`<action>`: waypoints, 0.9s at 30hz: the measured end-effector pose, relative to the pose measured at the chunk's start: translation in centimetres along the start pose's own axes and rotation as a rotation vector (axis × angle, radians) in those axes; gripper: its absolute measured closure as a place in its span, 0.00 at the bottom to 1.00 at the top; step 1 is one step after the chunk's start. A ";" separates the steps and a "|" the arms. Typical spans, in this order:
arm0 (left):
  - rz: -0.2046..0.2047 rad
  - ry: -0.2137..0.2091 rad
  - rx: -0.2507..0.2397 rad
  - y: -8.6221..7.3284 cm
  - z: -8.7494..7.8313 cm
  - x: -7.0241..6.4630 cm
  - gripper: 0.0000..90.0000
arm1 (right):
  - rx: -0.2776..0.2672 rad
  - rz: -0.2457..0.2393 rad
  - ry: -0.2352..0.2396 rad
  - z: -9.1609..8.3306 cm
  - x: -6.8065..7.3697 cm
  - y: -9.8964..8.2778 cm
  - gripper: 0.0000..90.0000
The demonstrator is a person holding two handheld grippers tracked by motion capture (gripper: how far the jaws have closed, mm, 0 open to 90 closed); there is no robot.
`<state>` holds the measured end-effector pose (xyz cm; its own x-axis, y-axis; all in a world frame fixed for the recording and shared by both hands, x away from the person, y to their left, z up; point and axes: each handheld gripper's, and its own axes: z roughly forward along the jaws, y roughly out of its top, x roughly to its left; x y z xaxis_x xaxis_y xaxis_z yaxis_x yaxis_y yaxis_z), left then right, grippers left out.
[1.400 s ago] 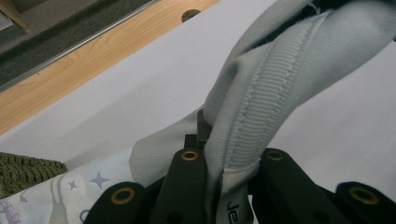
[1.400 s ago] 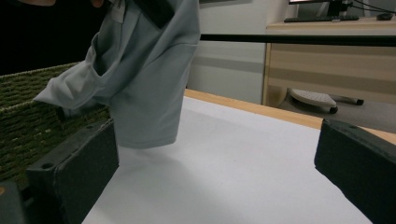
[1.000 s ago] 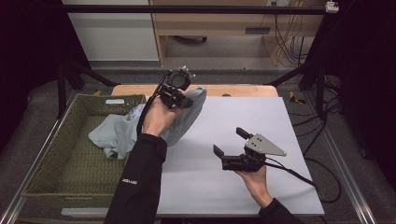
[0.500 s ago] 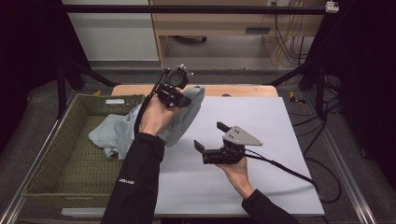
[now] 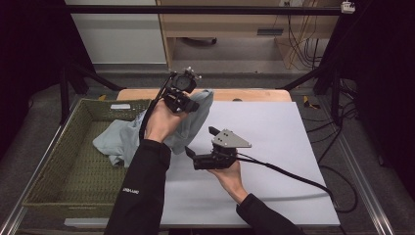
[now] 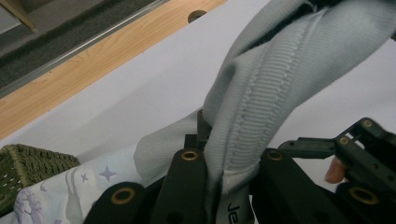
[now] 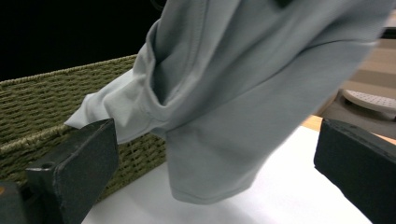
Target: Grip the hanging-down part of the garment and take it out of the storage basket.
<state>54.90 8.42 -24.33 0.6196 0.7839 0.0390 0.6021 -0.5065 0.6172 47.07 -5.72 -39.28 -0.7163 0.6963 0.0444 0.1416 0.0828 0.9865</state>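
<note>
A white table top (image 5: pixel 274 161) on a wooden board is seen in the middle of the high view, with a grey floor, a pale cabinet and trailing cables behind it in the upper part of the frame. A green woven basket (image 5: pixel 58 166) is placed against the table's left edge, at the lower left of the frame.

A pale grey-blue garment (image 5: pixel 122 139) is draped from inside the basket up onto the table, its upper end lifted just above the centre of the frame. That end is held by the left gripper (image 5: pixel 188 103), whose jaws are clamped together on the ribbed hem of the cloth; in the left gripper view the ribbed band (image 6: pixel 261 107) is seen pinched between the two black jaws, with a star-printed lining at the lower left and a printed tag at the bottom edge.

The right gripper (image 5: pixel 198 144) is held low over the table at the centre of the high view, just beside the hanging fold of the garment, its jaws pointed left toward it. The jaws are spread wide apart and nothing is gripped between them. In the right gripper view the hanging cloth (image 7: pixel 252 93) fills the upper middle, between the two jaws but beyond them, with the basket wall (image 7: pixel 51 102) at the left.
</note>
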 end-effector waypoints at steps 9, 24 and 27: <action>0.004 0.004 0.004 0.1 -0.1 0.0 0.93 | 0.000 0.015 -0.008 2.2 0.6 -0.1 0.01; 0.004 0.007 0.006 0.2 -0.4 0.1 0.93 | 0.034 0.039 -0.018 6.0 1.1 -0.4 0.06; 0.004 0.005 0.007 0.1 -0.4 0.1 0.93 | 0.029 0.039 -0.016 6.3 1.0 -0.4 0.11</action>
<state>54.86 8.55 -23.95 0.6195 0.7837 0.0456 0.6032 -0.5124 0.6112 50.62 -0.53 -40.60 -0.6992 0.7105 0.0798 0.1887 0.0757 0.9791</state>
